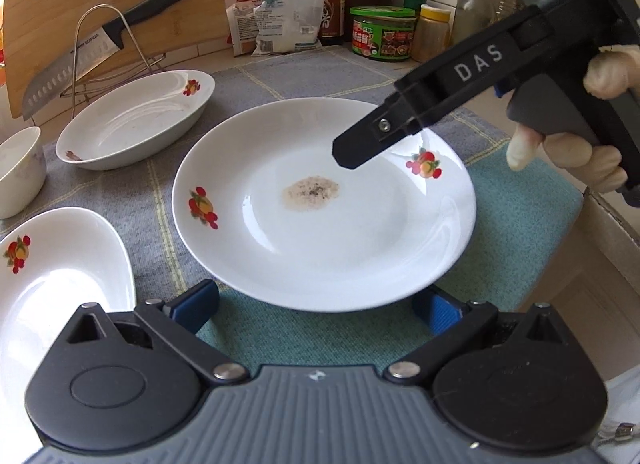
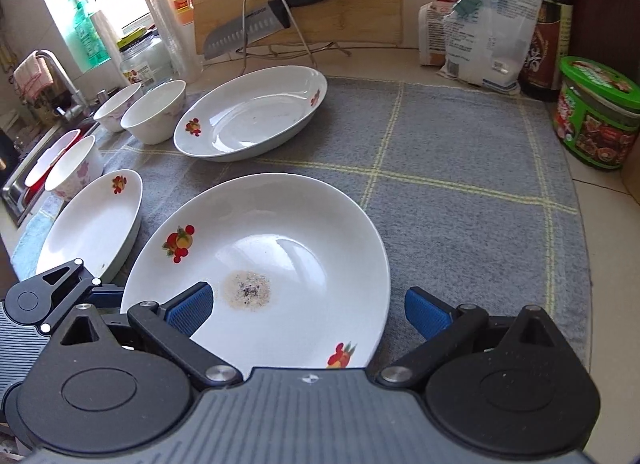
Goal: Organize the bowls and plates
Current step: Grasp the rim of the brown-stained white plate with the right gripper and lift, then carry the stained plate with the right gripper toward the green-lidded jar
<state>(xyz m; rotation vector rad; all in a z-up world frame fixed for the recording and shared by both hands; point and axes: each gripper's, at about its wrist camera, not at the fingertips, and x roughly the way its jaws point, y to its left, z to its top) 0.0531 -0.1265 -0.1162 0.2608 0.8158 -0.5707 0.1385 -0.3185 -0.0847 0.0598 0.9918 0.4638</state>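
Here the counter (image 2: 608,223) carries a grey cloth (image 2: 460,199) with a round plate (image 1: 320,240) at centre frame, a brown stain in its middle. Both the left hand-held gripper (image 1: 316,310) and right hand-held gripper (image 2: 308,310) hover spread wide at its near rim, gripping nothing.

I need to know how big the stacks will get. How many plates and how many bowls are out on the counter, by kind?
Round plate with residue: 1
Oval dishes: 2
Small bowls: 3
Total: 6, counted from the right wrist view. Something white and red sits behind the nearest bowl, but I cannot tell what it is.
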